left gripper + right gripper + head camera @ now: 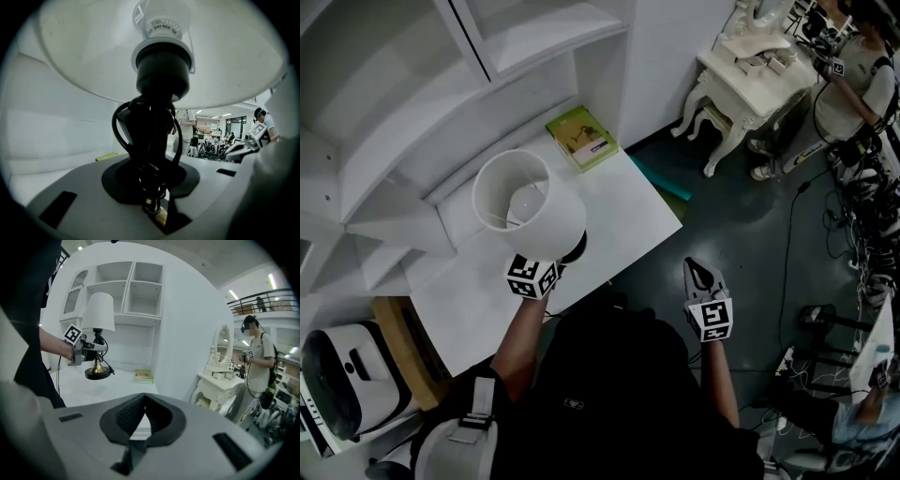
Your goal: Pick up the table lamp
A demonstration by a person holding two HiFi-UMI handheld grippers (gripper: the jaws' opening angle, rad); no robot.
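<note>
Right gripper (701, 277) idles over the floor, just off the table (623, 202) edge. Jaws together, nothing in them; kept out of the way, I'd say. Left gripper (565, 255) is clamped narrow on the stem of the table lamp (532, 208), below the socket, with the black cord (123, 132) looped round the stem. The low grip keeps the shade free. Lamp upright, base looks just clear of the table. Room: bare tabletop to the right, green book (581, 138) at the back corner. Shelves (412, 103) sit close behind the shade, so that's the tight side.
</note>
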